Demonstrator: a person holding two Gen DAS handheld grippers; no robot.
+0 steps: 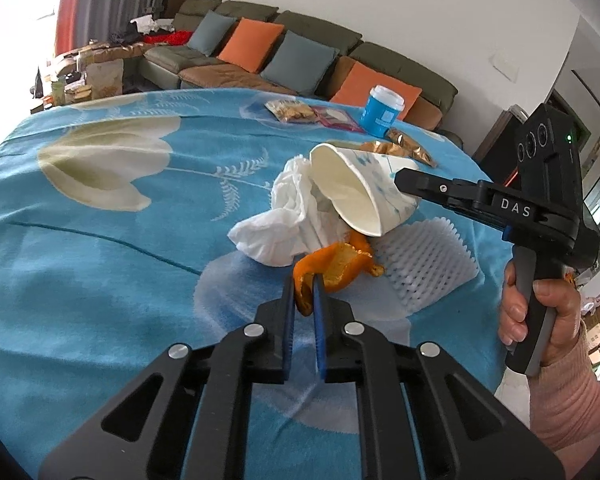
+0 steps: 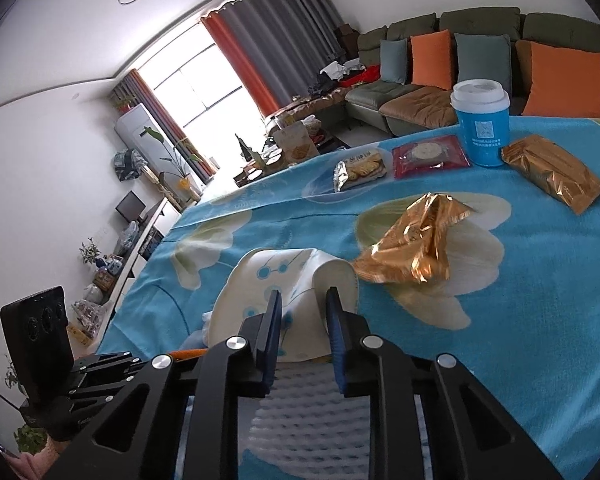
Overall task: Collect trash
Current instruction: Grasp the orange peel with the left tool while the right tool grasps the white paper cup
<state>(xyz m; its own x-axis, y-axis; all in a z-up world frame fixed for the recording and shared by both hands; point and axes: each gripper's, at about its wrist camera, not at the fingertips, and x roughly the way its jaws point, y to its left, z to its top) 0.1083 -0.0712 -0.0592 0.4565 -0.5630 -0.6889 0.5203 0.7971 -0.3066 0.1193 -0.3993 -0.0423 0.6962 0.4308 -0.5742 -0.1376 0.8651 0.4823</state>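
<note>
My left gripper (image 1: 303,280) is shut on an orange peel (image 1: 336,266), held just above the blue flowered tablecloth (image 1: 100,264). My right gripper (image 2: 303,297) is shut on a white paper cup (image 2: 284,280) with blue dots, tilted on its side with its mouth toward the left wrist camera (image 1: 352,192). A crumpled white tissue (image 1: 284,216) lies beside and under the cup's mouth. A white foam fruit net (image 1: 424,260) lies under the cup. A crumpled gold wrapper (image 2: 412,240) lies just beyond the cup.
Farther back on the cloth stand a blue lidded cup (image 2: 482,128), a gold snack pack (image 2: 552,172), a red packet (image 2: 430,156) and a biscuit packet (image 2: 360,170). A sofa with orange and grey cushions (image 1: 284,56) lies beyond the table.
</note>
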